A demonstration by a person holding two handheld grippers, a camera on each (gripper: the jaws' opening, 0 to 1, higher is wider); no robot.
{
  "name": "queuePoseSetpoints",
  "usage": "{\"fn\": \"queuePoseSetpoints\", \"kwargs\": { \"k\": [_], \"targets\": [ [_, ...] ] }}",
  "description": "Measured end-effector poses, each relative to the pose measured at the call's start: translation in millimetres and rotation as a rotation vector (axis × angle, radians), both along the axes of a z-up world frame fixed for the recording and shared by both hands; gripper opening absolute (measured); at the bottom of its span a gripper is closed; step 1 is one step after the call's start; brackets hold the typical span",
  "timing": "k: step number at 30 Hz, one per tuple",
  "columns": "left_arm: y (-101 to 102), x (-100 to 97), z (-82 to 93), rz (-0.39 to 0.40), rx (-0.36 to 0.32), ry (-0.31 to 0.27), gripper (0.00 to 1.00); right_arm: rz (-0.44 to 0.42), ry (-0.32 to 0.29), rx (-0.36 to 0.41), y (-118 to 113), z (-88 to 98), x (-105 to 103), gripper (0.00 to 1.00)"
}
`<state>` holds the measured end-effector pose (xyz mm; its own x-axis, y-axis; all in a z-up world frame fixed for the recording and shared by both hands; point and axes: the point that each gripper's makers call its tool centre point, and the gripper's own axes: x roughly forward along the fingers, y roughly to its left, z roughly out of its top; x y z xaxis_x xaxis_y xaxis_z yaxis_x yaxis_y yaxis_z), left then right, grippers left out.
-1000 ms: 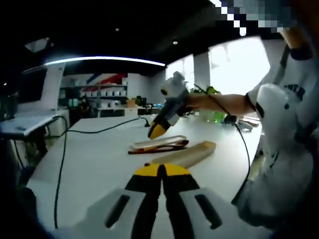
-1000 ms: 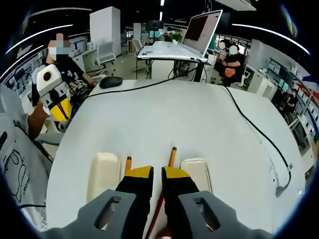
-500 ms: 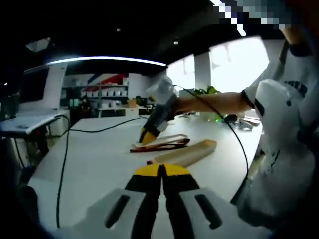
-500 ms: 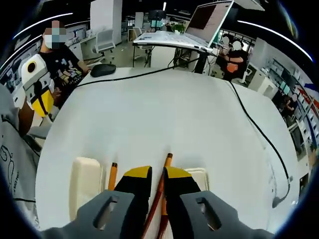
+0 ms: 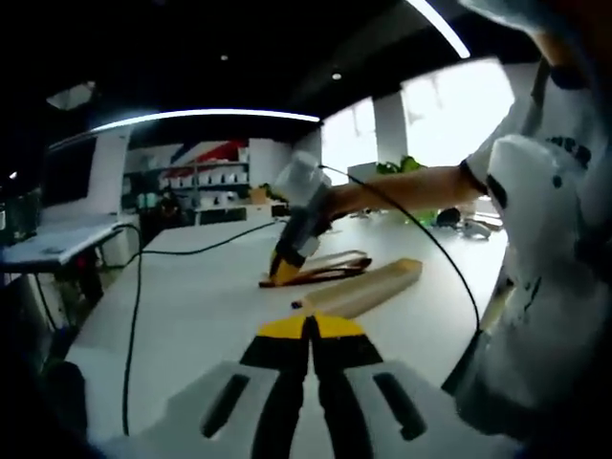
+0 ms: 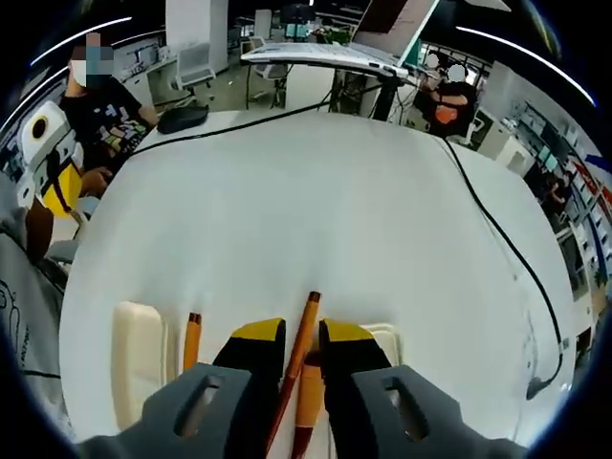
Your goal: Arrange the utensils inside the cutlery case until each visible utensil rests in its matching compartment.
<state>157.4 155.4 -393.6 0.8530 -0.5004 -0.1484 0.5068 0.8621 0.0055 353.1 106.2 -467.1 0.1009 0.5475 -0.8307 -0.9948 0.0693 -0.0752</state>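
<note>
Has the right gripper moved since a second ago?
Yes. In the left gripper view, the right gripper has dropped from above the open case down onto its near end at the white table.

Desk (image 6: pixel 316 210) plain white, crossed by a black cable (image 6: pixel 497 239). Right tool (image 6: pixel 292 349): yellow tips on black jaws, grey body; left tool (image 5: pixel 309 330) same scheme. Cutlery case (image 6: pixel 137 349) pale cream; utensils (image 6: pixel 298 354) orange-brown with dark ends; the person's sleeve (image 5: pixel 550 239) white with dark print.
</note>
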Motion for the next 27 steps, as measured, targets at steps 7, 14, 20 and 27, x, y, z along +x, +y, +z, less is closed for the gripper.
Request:
{"fn": "queuePoseSetpoints", "kwargs": {
  "k": [7,14,20,27],
  "targets": [
    [3,-0.2,-3.0,0.007,-0.003,0.002,0.00,-0.003,0.017,-0.022,-2,-5.8,-1,0.13],
    [1,0.2,-7.1,0.000,0.000,0.013,0.00,-0.005,0.049,-0.041,-1,-5.9,-5,0.07],
    [0,1.3,-11.4,-0.002,0.000,0.022,0.00,-0.030,0.053,-0.083,-1,-6.3,-6,0.04],
    [-1,1.2,-13.6,-0.006,-0.003,0.027,0.00,-0.073,0.062,-0.100,-4,-6.6,-6,0.03]
  ]
}}
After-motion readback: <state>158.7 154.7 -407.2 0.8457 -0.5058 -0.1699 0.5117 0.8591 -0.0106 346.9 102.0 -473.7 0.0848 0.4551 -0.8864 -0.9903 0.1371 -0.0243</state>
